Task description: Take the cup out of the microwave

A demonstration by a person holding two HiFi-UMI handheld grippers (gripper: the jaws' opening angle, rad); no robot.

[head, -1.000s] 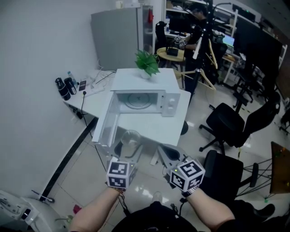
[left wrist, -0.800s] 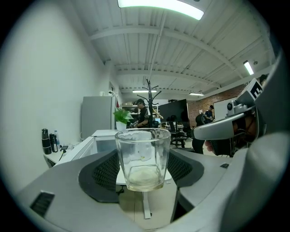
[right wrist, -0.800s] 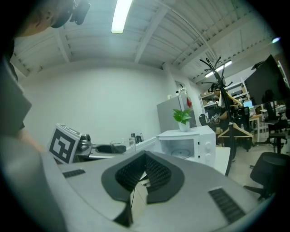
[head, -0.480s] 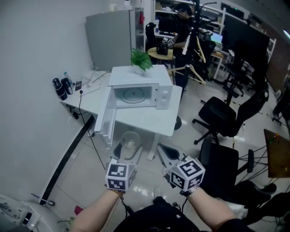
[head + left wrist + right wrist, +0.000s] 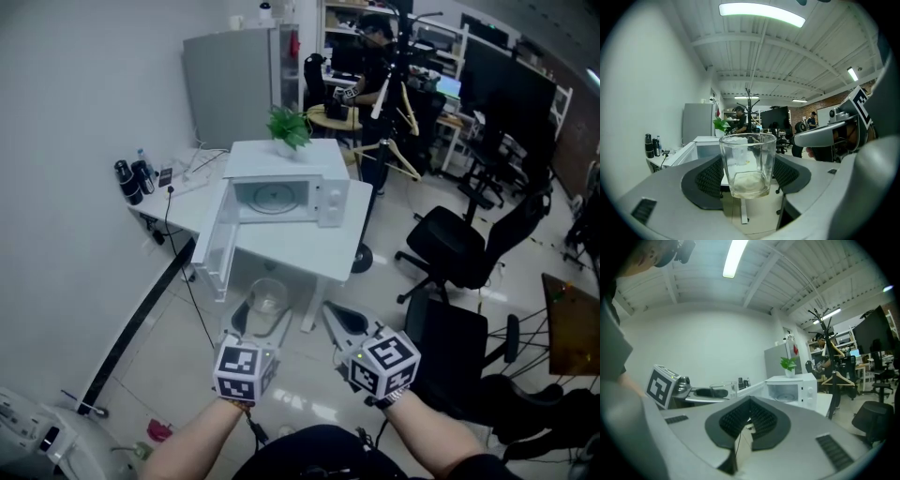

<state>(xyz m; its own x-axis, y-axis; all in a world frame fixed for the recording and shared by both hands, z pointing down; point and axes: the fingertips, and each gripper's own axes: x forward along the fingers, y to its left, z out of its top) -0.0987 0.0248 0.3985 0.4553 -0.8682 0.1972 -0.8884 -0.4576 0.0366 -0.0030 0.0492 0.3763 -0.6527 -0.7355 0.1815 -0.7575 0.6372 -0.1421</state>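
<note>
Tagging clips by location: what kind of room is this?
Probably an open-plan office or lab with a kitchenette corner: swivel office chairs and monitors at the right, a microwave on a white table, and a fridge against the wall.

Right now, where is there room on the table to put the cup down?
Bare table in front of the microwave, right of its open door. The back left corner is crowded with bottles.

Clear cup (image 5: 747,164) upright, clamped between fingers (image 5: 708,178)
</note>
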